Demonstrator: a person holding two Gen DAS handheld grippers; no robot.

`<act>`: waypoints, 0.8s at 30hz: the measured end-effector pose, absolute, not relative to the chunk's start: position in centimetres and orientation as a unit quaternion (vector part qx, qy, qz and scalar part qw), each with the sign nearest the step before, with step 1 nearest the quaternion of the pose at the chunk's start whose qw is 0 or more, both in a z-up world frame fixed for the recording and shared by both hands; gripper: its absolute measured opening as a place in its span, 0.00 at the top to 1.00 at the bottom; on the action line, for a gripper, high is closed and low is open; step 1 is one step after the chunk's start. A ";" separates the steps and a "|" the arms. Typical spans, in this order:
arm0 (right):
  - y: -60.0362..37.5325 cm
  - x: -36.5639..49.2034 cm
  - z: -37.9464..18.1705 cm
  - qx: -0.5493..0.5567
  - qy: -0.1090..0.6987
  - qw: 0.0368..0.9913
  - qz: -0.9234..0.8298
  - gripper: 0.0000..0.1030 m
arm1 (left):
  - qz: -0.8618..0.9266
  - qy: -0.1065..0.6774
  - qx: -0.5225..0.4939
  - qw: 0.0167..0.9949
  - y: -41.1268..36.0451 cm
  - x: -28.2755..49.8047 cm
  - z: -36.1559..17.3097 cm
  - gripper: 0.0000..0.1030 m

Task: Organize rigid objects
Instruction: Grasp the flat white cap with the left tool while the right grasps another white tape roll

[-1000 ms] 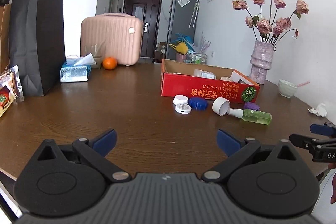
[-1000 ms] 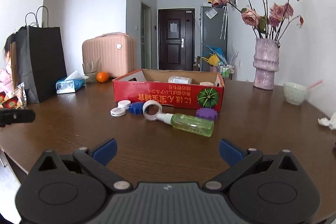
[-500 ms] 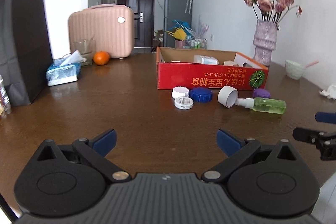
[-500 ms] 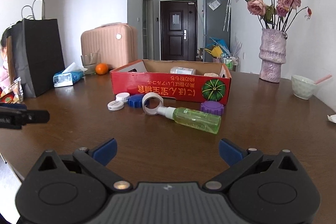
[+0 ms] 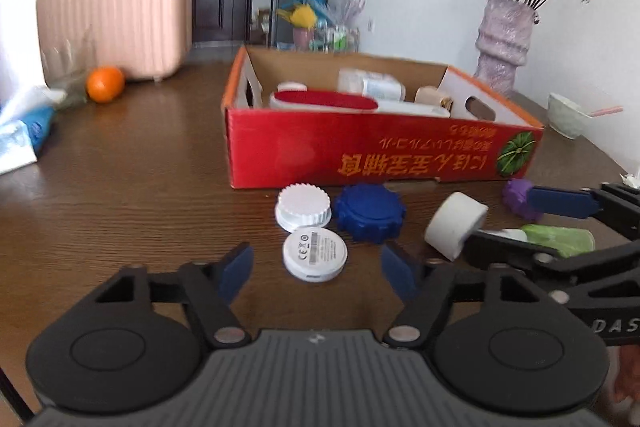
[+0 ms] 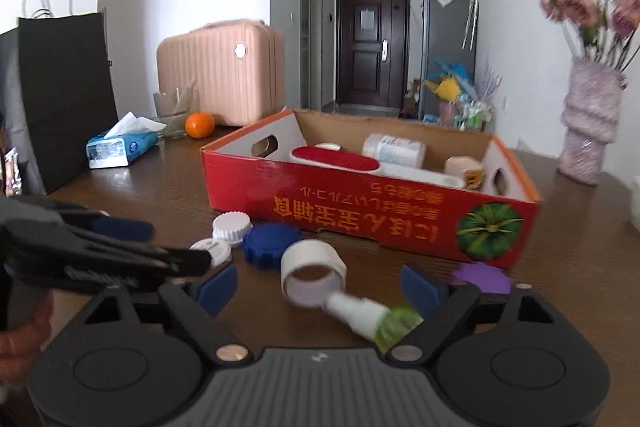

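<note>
Two grippers with fingers spread wide, low over the loose items in front of the red box (image 5: pixel 380 151).

Left gripper (image 5: pixel 316 269) frames the flat white disc (image 5: pixel 315 254) – nothing touches it; the white ribbed cap (image 5: pixel 303 206) and blue cap (image 5: pixel 369 211) lie just beyond. Right gripper (image 6: pixel 320 287) straddles the green spray bottle (image 6: pixel 376 319) lying by the white ring (image 6: pixel 313 269), apparently without contact – the blur hides it. A purple cap (image 6: pixel 482 277) sits beside the box's near wall.
</note>
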State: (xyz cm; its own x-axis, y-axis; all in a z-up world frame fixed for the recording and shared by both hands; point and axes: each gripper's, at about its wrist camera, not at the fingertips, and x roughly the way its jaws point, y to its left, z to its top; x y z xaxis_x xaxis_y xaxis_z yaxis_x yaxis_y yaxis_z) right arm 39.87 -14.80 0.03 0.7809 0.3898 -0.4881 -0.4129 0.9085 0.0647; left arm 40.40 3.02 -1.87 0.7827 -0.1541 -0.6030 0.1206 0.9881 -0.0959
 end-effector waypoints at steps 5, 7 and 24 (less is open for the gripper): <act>-14.2 43.5 -1.4 0.015 0.308 0.926 0.219 0.43 | -0.074 0.325 -0.040 0.942 3.4 41.7 -2.9 0.42; -13.9 44.1 -1.9 0.011 0.320 0.922 0.218 0.58 | -0.084 0.320 -0.038 0.943 3.3 41.7 -2.9 0.58; -13.5 39.7 0.7 0.003 0.261 0.937 0.231 0.59 | -0.107 0.289 -0.076 0.948 4.5 36.2 -1.7 0.61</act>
